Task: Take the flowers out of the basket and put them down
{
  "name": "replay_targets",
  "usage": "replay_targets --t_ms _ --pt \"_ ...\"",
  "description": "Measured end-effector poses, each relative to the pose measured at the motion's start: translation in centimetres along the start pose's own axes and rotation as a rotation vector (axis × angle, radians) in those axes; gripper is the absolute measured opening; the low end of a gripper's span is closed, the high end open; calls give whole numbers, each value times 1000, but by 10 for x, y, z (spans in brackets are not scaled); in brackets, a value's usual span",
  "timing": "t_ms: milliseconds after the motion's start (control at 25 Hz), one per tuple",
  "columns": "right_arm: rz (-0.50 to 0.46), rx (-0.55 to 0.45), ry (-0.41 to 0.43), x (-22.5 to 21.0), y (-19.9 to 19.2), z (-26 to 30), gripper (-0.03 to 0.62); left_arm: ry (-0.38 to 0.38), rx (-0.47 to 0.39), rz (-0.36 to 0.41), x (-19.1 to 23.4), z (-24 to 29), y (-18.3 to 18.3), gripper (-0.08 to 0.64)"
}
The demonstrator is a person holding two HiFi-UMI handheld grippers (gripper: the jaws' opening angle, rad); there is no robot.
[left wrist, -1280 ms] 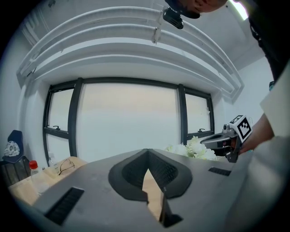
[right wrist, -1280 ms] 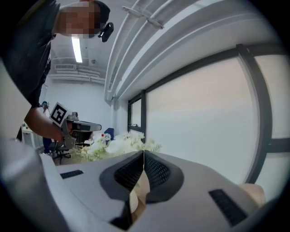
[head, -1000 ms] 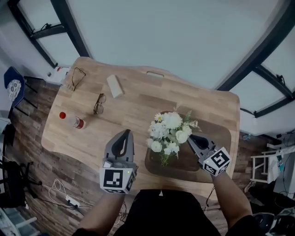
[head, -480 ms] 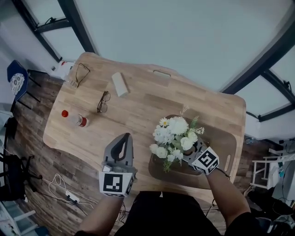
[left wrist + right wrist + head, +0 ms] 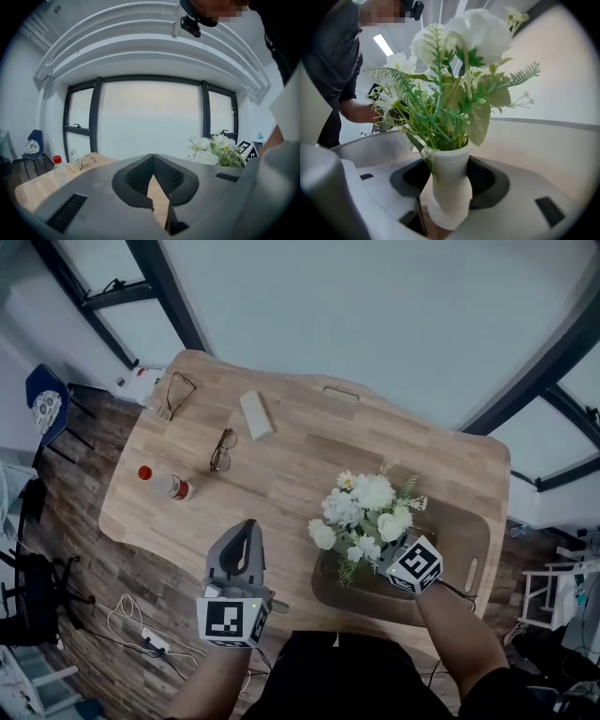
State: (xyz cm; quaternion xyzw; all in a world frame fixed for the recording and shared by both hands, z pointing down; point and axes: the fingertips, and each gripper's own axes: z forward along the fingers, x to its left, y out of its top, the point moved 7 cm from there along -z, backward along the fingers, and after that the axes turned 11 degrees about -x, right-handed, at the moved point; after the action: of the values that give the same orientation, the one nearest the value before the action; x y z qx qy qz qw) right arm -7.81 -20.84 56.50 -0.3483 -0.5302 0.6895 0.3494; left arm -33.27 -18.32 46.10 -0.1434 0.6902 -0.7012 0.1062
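The flowers [image 5: 367, 512] stand at the counter's [image 5: 281, 474] five o'clock; my right gripper [image 5: 449, 180] has just been closing and seems to pinch their white wrapped stem [image 5: 450, 201]. They look light, top-heavy and crushable, so I'd hold that stiff wrap low. My left gripper [image 5: 153, 173] is closed, empty.

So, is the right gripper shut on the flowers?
Shut on them: the right gripper has just been closing its fingers, and the white wrap of the flowers sits between them, touching both.
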Motion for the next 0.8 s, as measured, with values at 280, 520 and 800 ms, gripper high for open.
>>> replay_targets --t_ms 280,520,800 --pt "-29 -26 -47 11 36 -26 261 -32 -34 20 -10 -3 12 5" --pt "-54 -44 -112 16 66 -65 261 -97 -79 36 -41 -1 32 5" --pt "-54 -87 -217 25 98 -111 261 -190 -148 59 -80 4 60 5"
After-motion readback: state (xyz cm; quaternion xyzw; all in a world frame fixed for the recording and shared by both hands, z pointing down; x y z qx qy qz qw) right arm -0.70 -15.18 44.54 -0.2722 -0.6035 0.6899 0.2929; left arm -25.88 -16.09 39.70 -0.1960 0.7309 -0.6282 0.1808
